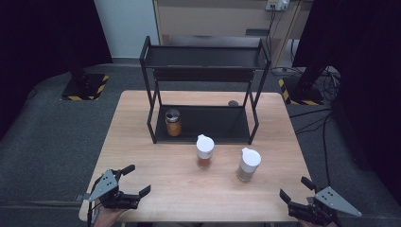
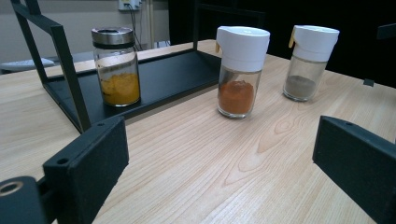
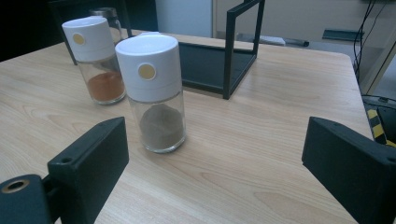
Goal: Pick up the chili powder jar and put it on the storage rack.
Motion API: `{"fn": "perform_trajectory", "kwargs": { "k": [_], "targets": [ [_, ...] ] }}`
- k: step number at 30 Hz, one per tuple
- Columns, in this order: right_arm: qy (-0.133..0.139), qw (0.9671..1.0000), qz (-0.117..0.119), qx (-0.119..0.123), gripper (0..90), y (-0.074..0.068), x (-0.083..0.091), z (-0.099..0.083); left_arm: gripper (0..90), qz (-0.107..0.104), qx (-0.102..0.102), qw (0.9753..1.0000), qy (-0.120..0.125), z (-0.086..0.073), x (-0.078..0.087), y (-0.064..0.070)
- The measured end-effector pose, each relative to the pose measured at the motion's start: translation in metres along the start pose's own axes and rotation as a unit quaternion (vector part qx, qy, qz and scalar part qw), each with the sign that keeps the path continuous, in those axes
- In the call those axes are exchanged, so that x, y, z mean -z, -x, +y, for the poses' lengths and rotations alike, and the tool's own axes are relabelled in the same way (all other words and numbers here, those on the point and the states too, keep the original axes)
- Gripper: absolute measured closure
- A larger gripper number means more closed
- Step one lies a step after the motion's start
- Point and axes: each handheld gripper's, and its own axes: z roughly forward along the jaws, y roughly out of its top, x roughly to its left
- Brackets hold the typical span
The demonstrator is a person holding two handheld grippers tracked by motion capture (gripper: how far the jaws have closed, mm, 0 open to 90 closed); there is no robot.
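Observation:
Two white-capped glass spice jars stand on the wooden table (image 1: pixel 156 184): one with orange-red powder (image 1: pixel 204 152) (image 2: pixel 239 70) (image 3: pixel 96 58), one with grey-brown powder (image 1: pixel 248 164) (image 2: pixel 309 59) (image 3: pixel 156 91). A metal-lidded jar of yellow powder (image 1: pixel 173 122) (image 2: pixel 115 65) stands on the lower shelf of a black rack (image 1: pixel 227 124) (image 2: pixel 163 77) (image 3: pixel 205 65). My left gripper (image 1: pixel 136 178) (image 2: pixel 219 158) rests open at the table's near left corner. My right gripper (image 1: pixel 295 189) (image 3: pixel 215 154) sits open at the near right corner, with the grey-brown jar just ahead of its left jaw.
The rack's upper shelf (image 1: pixel 204 57) is bare. A small dark round object (image 1: pixel 232 102) lies on the table behind the rack. Black stands with yellow-striped bases (image 1: pixel 85 87) flank the table on the grey floor, and cables (image 1: pixel 326 123) trail at the right.

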Motion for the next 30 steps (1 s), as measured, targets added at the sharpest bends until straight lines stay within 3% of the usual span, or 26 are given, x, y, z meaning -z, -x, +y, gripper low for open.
{"fn": "perform_trajectory", "kwargs": {
  "k": [12, 18, 30],
  "targets": [
    [-0.002, 1.0000, 0.002, -0.005, 7.7, -0.001, -0.002, 0.003, 2.7, -0.002, 0.002, 1.0000, -0.004, 0.001, -0.001, 0.000],
    [0.010, 0.9996, 0.011, -0.023, 8.0, 0.002, -0.001, 0.006, 2.7, -0.004, 0.004, 0.9999, -0.011, 0.002, -0.003, -0.001],
    [0.013, 0.9992, 0.037, 0.011, 8.0, -0.012, -0.018, 0.044, 2.7, -0.005, 0.010, 0.9999, -0.006, -0.001, -0.003, -0.003]
  ]
}}
